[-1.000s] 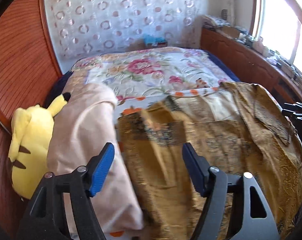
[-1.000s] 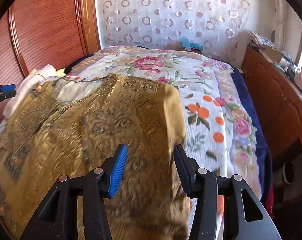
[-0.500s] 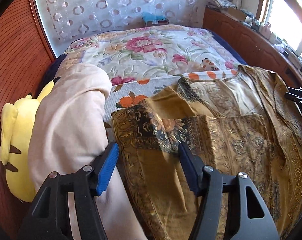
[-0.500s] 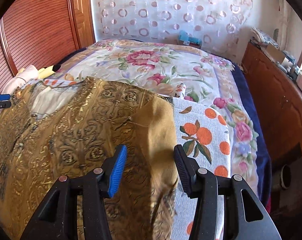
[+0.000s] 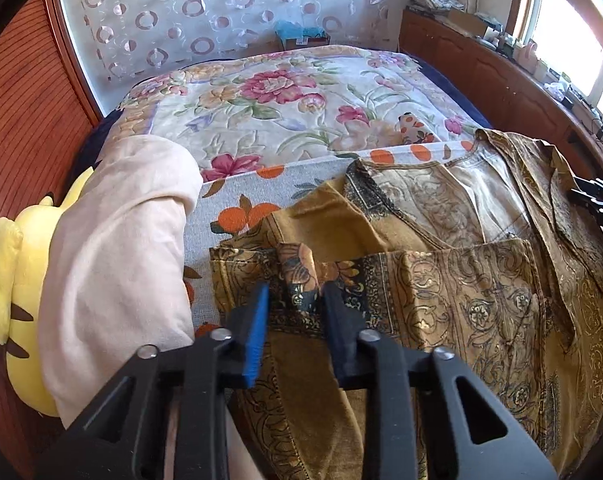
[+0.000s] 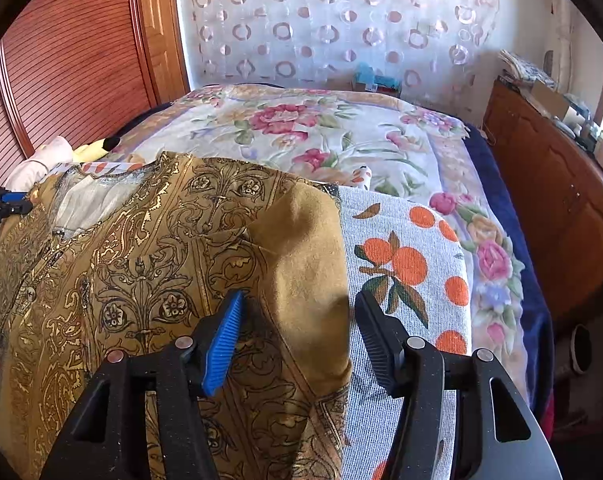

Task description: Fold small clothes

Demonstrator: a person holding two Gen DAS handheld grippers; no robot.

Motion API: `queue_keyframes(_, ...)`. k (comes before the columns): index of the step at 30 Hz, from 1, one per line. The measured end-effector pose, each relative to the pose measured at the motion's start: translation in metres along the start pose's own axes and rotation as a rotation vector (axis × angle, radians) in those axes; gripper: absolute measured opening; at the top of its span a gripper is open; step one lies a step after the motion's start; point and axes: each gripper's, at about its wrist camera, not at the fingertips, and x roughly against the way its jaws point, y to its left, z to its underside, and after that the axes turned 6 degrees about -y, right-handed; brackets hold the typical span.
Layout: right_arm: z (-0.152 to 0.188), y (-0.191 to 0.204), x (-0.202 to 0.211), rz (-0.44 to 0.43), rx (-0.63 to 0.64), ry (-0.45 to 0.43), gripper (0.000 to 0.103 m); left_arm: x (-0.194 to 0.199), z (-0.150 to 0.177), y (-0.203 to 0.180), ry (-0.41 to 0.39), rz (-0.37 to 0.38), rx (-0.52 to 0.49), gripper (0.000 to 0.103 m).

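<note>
Two risks sit close: the left gripper, jaws closing on a bunched ridge of the gold patterned garment, may catch one layer only and drag the fold crooked; the right gripper, jaws opening, astride the garment's plain mustard edge, lets it slump. Beyond, it lies part-folded on the orange-print towel over the floral bedspread.

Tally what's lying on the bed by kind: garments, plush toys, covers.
Garments: 2, the gold patterned top and the pale pink garment.
Plush toys: 1, the yellow plush.
Covers: 2, the orange-print cloth and the floral bedspread.
Total: 5
</note>
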Motion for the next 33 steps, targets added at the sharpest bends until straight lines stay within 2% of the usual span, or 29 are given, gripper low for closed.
queue_keyframes(2,0.002,0.000,-0.001,-0.005,0.001,0.001,0.062,0.003,-0.001,0.000,-0.006,0.008,0.005,0.013)
queue_keyframes(5,0.002,0.001,0.000,-0.005,0.010,0.004,0.064,0.013,-0.001,0.001,-0.031,0.018,-0.001,0.006)
queue_keyframes(11,0.001,0.001,-0.001,-0.003,0.015,0.011,0.065,0.045,-0.006,0.008,-0.106,0.006,0.009,0.005)
queue_keyframes(14,-0.002,0.000,-0.002,-0.005,0.012,0.031,0.065,0.053,-0.008,0.013,-0.119,-0.015,-0.005,0.005)
queue_keyframes(22,-0.020,-0.011,-0.012,-0.048,-0.042,0.073,0.065,0.057,-0.012,0.024,-0.133,0.009,0.031,0.005)
queue_keyframes(23,-0.022,-0.013,-0.014,-0.056,-0.052,0.076,0.059,0.058,-0.011,0.022,-0.135,0.014,0.030,0.005)
queue_keyframes(24,-0.024,-0.016,-0.014,-0.059,-0.057,0.077,0.044,0.059,-0.011,0.020,-0.139,0.018,0.028,0.005)
queue_keyframes(25,-0.026,-0.017,-0.015,-0.064,-0.057,0.078,0.037,0.061,-0.010,0.017,-0.143,0.023,0.025,0.004)
queue_keyframes(27,-0.029,-0.015,-0.014,-0.076,-0.052,0.080,0.006,0.070,-0.008,0.011,-0.167,0.035,0.021,0.004)
queue_keyframes(33,-0.030,0.000,0.031,-0.093,-0.032,-0.053,0.004,0.116,-0.002,-0.007,-0.249,0.065,-0.010,0.003)
